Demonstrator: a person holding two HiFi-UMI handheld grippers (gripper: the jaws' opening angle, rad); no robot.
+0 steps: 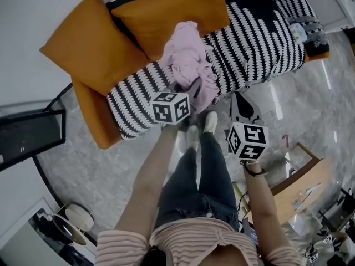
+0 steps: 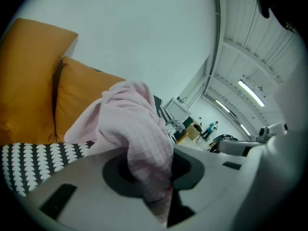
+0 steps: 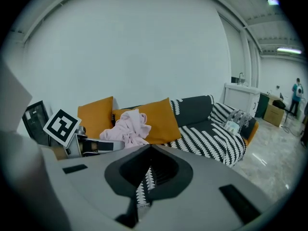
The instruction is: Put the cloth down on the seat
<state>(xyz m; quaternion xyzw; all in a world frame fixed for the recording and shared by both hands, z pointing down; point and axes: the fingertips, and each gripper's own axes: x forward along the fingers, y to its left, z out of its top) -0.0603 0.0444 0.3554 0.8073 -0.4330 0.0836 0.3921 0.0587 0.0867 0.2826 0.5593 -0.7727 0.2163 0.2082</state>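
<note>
the task is not finished: my left claw (image 1: 189,90) is clamped shut on a fold of the pale pink, crumpled waffle-weave cloth (image 1: 188,60). the cloth is bunched over the sofa seat with the black-and-white patterned cover (image 1: 249,43), close to the seat's front edge and right in front of the orange square cushions (image 1: 94,43) along its back. i cannot tell whether the cloth's underside touches the seat. what is left, as i judge it, is to lower it fully and let go. my right claw (image 3: 151,148) has its jaws together on nothing and hangs off the front edge, over the grey marble floor (image 1: 100,170). towards its right end the seat lies bare, so there is room. the cushions crowd the back edge, and my legs (image 1: 194,176) stand against the front edge.
</note>
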